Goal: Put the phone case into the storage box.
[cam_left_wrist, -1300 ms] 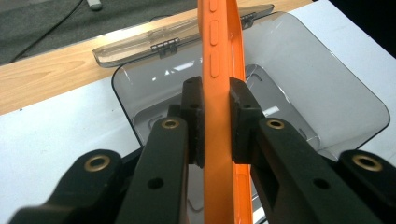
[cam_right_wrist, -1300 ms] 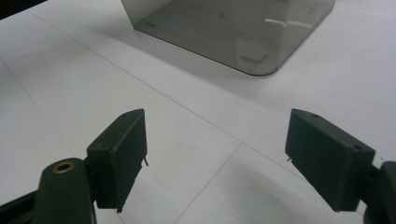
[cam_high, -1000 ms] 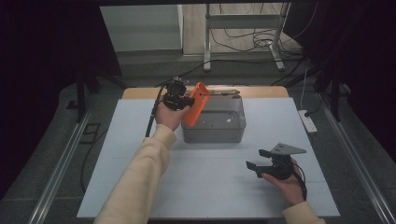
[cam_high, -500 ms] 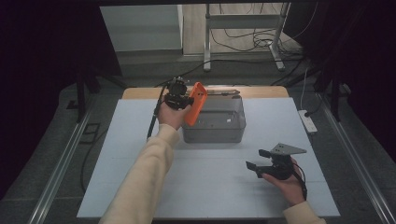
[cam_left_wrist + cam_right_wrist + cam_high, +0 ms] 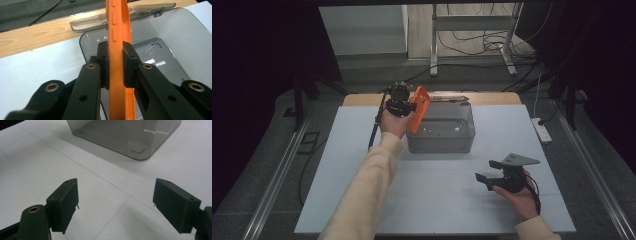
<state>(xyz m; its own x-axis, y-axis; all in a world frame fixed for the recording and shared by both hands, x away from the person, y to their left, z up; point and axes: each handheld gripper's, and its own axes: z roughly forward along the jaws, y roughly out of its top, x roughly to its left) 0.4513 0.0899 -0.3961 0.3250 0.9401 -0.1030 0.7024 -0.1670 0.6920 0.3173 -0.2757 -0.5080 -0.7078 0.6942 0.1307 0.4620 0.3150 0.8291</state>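
Note:
An orange phone case (image 5: 418, 108) hangs tilted over the left rim of a smoky clear plastic box (image 5: 451, 134) on the white table. My left gripper (image 5: 409, 106) is shut on it; in the left gripper view the orange phone case (image 5: 116, 32) stands edge-on between the two pads, above the box (image 5: 175, 45). My right gripper (image 5: 484, 171) rests low over the table at the right front, open with nothing between its fingers (image 5: 63, 202). The box (image 5: 130, 135) lies ahead of it in the right gripper view.
The box's clear lid (image 5: 125, 15) lies behind it on the wooden strip (image 5: 362, 99) at the table's far edge. A white power strip (image 5: 542, 131) sits at the right edge. A metal stand (image 5: 472, 35) and cables lie on the floor beyond.
The left gripper with the orange case has shifted slightly, staying over the box's left rim. The right gripper has not moved.

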